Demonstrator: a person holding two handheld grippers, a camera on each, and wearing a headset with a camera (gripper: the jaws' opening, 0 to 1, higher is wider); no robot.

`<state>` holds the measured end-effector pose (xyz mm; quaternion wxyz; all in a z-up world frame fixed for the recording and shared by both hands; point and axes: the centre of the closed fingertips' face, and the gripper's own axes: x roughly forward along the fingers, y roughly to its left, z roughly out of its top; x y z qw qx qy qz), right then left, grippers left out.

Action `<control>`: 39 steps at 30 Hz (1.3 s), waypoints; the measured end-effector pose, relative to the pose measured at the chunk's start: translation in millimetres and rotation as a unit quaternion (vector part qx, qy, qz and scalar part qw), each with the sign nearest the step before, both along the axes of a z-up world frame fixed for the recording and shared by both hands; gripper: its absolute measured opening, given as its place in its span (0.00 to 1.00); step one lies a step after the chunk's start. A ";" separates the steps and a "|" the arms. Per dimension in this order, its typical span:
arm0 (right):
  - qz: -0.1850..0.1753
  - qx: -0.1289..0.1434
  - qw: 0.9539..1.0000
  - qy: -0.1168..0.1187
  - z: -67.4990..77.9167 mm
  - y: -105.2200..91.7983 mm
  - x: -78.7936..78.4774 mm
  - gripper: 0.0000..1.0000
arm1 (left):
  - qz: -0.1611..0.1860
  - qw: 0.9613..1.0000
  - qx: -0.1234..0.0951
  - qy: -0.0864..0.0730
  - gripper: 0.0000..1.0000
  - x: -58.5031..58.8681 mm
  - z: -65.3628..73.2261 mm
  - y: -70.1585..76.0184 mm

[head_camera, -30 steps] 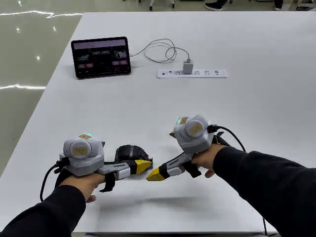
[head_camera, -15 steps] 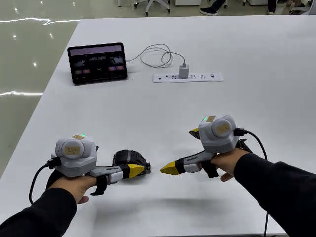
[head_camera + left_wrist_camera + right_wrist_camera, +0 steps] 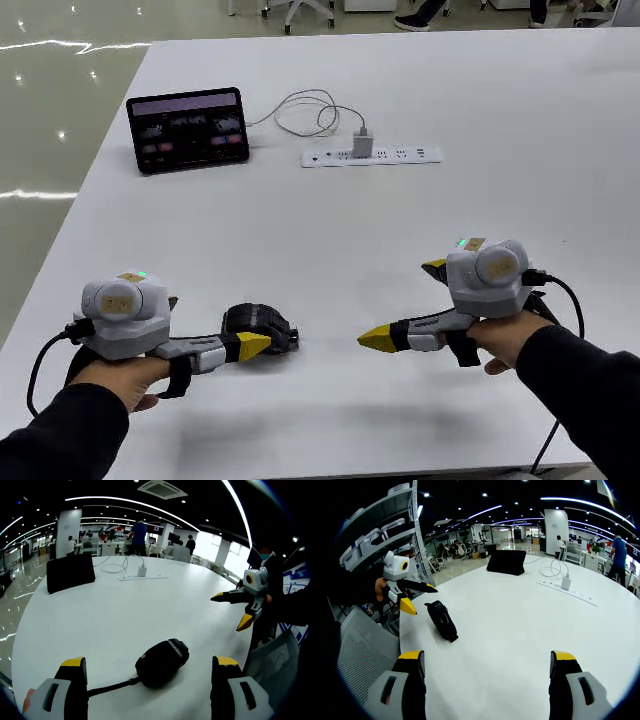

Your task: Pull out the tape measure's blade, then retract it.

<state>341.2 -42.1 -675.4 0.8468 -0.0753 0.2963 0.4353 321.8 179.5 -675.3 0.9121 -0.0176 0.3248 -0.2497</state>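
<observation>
White desk [image 3: 450, 230], broad and mostly bare. Notes run from the person's side outward, everything placed off the tape measure.

Tape measure [image 3: 258, 322]: black case lying on the desk, close to the person's side. No blade shows out of it. A short dark strap [image 3: 112, 686] trails from the case. Cannot tell which face carries the blade's hook.

Left tool [image 3: 150, 661]: jaws spread wide, one on each side of the tape measure, neither visibly touching it. It sits low, level with the case.

Right tool [image 3: 487, 655]: right of the tape measure and well apart from it. Jaws spread wide too, holding nothing, tips pointed back toward the case.

Handling, my judgement: the case looks hard under a rubbery skin, compact and probably dense for its size. It should sit firm if clamped across its two flat sides; the rounded edge would likely squirm out. The blade is likely thin spring steel: light, stiff only while cupped, prone to kinking and to snapping back. Best hold is the end hook, pinched flat, drawn straight along the desk and let back under control.

Beyond the tape measure: bare desk. Farther, beyond and right of it: power strip [image 3: 370, 156] with a white charger [image 3: 362, 138] plugged in, and a cable [image 3: 300, 108] looping toward a tablet [image 3: 187, 128]. The tablet stands beyond and slightly left of the tape measure, screen lit. Glossy floor [image 3: 40, 120] lies far left of it.
</observation>
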 end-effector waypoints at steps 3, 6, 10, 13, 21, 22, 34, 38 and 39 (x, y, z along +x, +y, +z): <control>-0.011 0.005 1.000 0.002 1.6 -10.5 -3.2 1.00 | 0.001 1.000 0.004 -0.002 1.00 -0.5 1.9 2.6; -0.027 0.006 1.000 0.004 0.8 -25.0 -5.9 1.00 | 0.000 1.000 0.004 -0.004 1.00 -2.0 4.6 5.1; -0.047 0.006 0.999 0.003 2.0 -42.1 -5.2 1.00 | -0.011 1.000 0.006 -0.011 1.00 -8.3 7.8 3.0; -0.055 0.000 0.998 0.000 2.0 -52.5 -8.3 1.00 | -0.013 1.000 0.004 -0.011 1.00 -13.2 6.9 5.7; -0.063 -0.016 0.998 -0.006 7.1 -75.5 -21.3 1.00 | 0.006 1.000 0.002 -0.011 1.00 -21.6 10.3 23.5; -0.066 -0.016 0.998 -0.007 9.2 -79.3 -23.5 1.00 | 0.007 1.000 0.002 -0.014 1.00 -22.8 12.6 25.7; -0.091 -0.029 0.995 -0.011 15.9 -118.1 -35.6 1.00 | 0.005 1.000 0.028 -0.009 1.00 -27.8 17.0 42.0; -0.101 -0.028 0.994 -0.014 17.7 -126.7 -40.0 1.00 | 0.007 1.000 0.005 -0.018 1.00 -27.6 26.4 40.1; -0.101 -0.028 0.994 -0.013 17.5 -128.0 -40.9 1.00 | 0.007 1.000 0.007 -0.017 1.00 -27.4 26.1 40.2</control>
